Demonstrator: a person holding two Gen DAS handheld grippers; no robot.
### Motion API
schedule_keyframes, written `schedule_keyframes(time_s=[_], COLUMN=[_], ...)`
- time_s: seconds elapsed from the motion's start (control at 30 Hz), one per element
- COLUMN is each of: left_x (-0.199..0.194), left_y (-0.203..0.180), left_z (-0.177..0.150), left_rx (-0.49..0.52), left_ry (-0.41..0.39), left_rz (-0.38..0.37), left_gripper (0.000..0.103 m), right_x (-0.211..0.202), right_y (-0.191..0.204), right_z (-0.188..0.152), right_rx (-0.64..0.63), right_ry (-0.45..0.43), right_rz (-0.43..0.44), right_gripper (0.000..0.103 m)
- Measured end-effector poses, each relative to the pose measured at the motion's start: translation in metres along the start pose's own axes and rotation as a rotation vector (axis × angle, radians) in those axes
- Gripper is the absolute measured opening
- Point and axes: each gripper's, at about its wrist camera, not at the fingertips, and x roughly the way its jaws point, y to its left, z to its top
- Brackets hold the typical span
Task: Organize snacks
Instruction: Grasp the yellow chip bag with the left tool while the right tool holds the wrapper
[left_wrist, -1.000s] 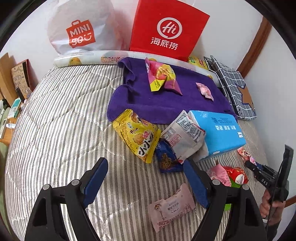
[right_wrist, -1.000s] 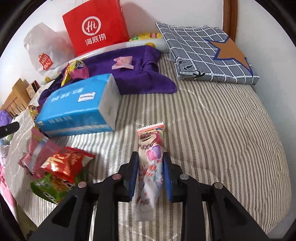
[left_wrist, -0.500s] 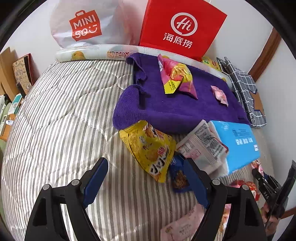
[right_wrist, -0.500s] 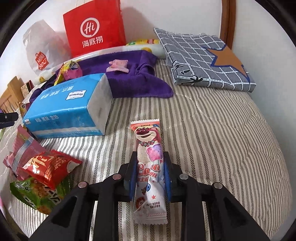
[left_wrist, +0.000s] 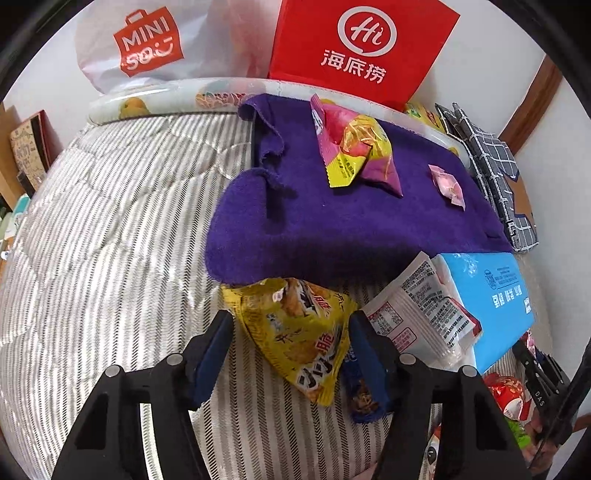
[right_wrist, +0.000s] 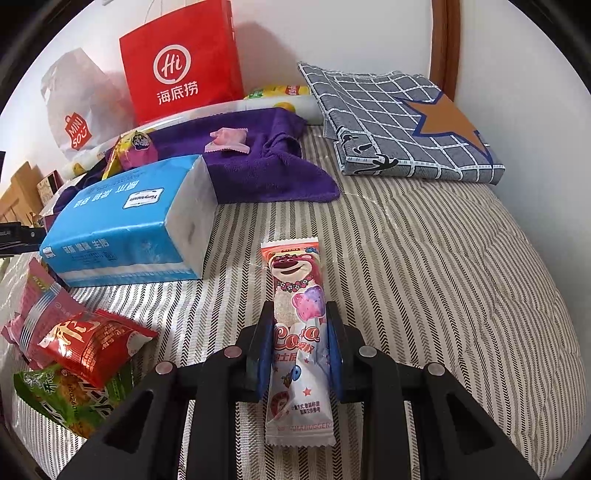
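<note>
Left wrist view: my left tool (left_wrist: 290, 334) is closing around the yellow bag (left_wrist: 299, 332), which lies on the bed (left_wrist: 110, 229) between the two blue pads. The right pad (left_wrist: 364, 343) meets the bag's edge; the left pad (left_wrist: 214, 350) stands clear of it, so I judge no pinch is made yet. The bag's top points away from the tool, toward the purple towel (left_wrist: 351, 229) just beyond it; its bottom corner runs back under the tool. Just outside the right pad lie a dark blue packet (left_wrist: 364, 402) and a white packet (left_wrist: 417, 317), the latter leaning on the tissue pack (left_wrist: 491, 295).

Handling, as I judge it: the bag is light, air-puffed and crinkly, with slick film and brittle contents. It will yield and may squirt sideways under pressure. I would take it across the middle of its body, or by a flat sealed edge, with gentle force.

Right wrist view: my right tool (right_wrist: 299, 343) is pressed onto the pink bar (right_wrist: 297, 317), pinching it across its middle. The bar lies along the tool's axis, its bear-printed end projecting ahead over the bed and its crimped end trailing back between the arms. It looks light and somewhat stiff; the mid-length hold seems balanced. Red and green bags (right_wrist: 88, 343) lie off the tool's left side.
</note>
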Motion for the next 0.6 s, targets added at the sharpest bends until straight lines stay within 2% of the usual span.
schedule_keyframes(time_s=[0.2,0.6], left_x=[0.002,-0.012], left_y=[0.001,0.011], left_z=[0.001,-0.004], left_rx=[0.008,-0.006], left_ry=[-0.004,-0.001], left_rz=[0.002,-0.008], left_gripper=[0.053,0.052], right_x=[0.000,0.000], right_y=[0.000,0.000], right_z=[0.000,0.000], right_rx=[-0.001,-0.003], right_ry=[0.000,0.000], right_rz=[0.000,-0.002], right_gripper=[0.026,0.026])
